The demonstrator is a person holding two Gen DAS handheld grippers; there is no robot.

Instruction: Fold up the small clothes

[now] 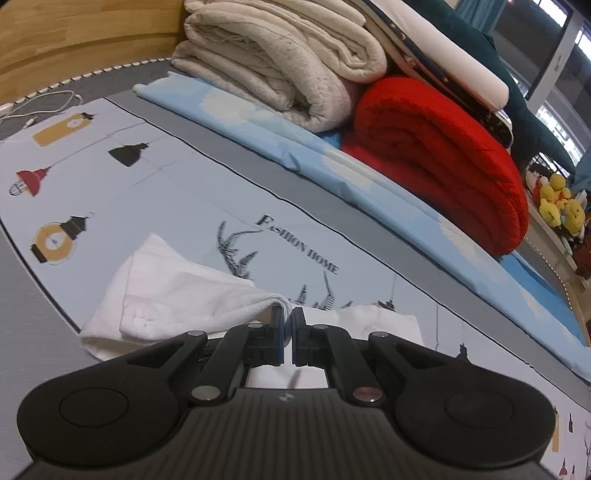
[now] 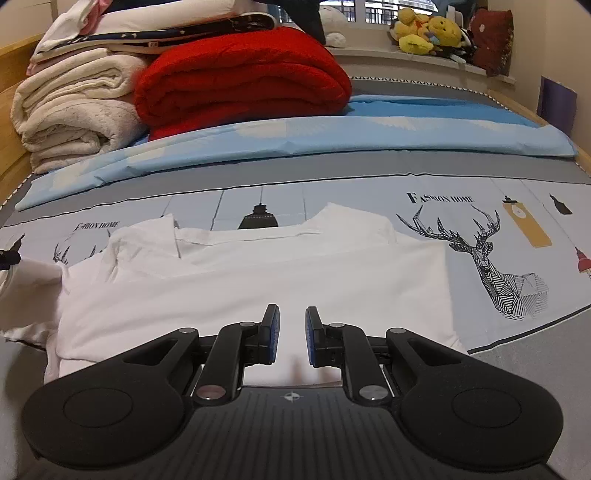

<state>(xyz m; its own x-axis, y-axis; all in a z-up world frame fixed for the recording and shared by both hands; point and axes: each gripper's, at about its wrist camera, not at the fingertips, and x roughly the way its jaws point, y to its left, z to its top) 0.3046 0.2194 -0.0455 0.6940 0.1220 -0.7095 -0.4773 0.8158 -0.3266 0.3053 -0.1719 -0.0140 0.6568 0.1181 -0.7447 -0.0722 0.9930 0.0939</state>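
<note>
A small white T-shirt (image 2: 258, 280) lies spread on the printed bed sheet (image 2: 517, 229), its right side folded in with a straight edge. My left gripper (image 1: 288, 314) is shut on a bunched fold of the white T-shirt (image 1: 177, 291) at its left side and holds it lifted off the sheet. In the right wrist view the left gripper's tip shows at the far left edge (image 2: 9, 256). My right gripper (image 2: 292, 321) hovers over the shirt's near hem, its jaws a little apart with nothing between them.
A folded red blanket (image 2: 240, 81) and cream blankets (image 2: 70, 114) are stacked at the back on a light blue quilt (image 2: 332, 136). Plush toys (image 2: 428, 33) sit on the window sill. A white cable (image 1: 40, 105) lies at the bed's far left. A wooden bed frame (image 1: 74, 40) borders the mattress.
</note>
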